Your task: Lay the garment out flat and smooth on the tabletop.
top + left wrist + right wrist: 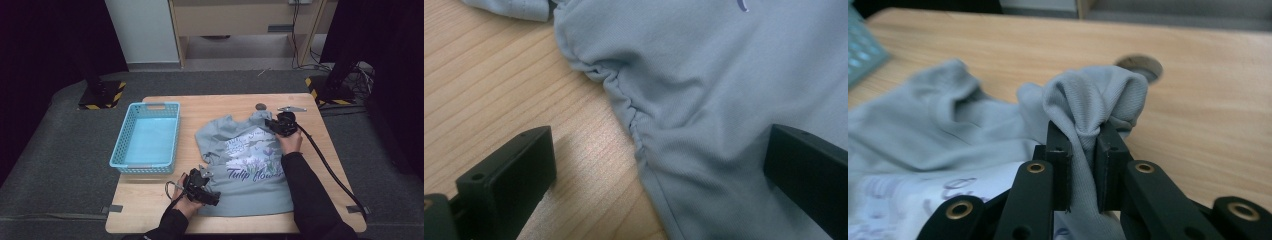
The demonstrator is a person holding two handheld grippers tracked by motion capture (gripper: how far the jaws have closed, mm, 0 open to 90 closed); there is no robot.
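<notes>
A pale grey-blue T-shirt (250, 165) with a "Tulip flower" print lies spread on the wooden table (150, 205). My right gripper (274, 123) is at the shirt's far right shoulder and is shut on a bunched fold of the T-shirt (1093, 105), lifting it a little. My left gripper (214, 197) sits at the shirt's near left edge. In the left gripper view it (659, 170) stands open, its jaws wide apart, one over bare wood and one over the T-shirt (724, 100), with the puckered side seam between them.
A light blue plastic basket (146, 138) stands empty on the table's left part. A round hole (260, 106) and a small metal bracket (291, 108) are at the far edge near my right gripper. A black cable (330, 170) trails off to the right.
</notes>
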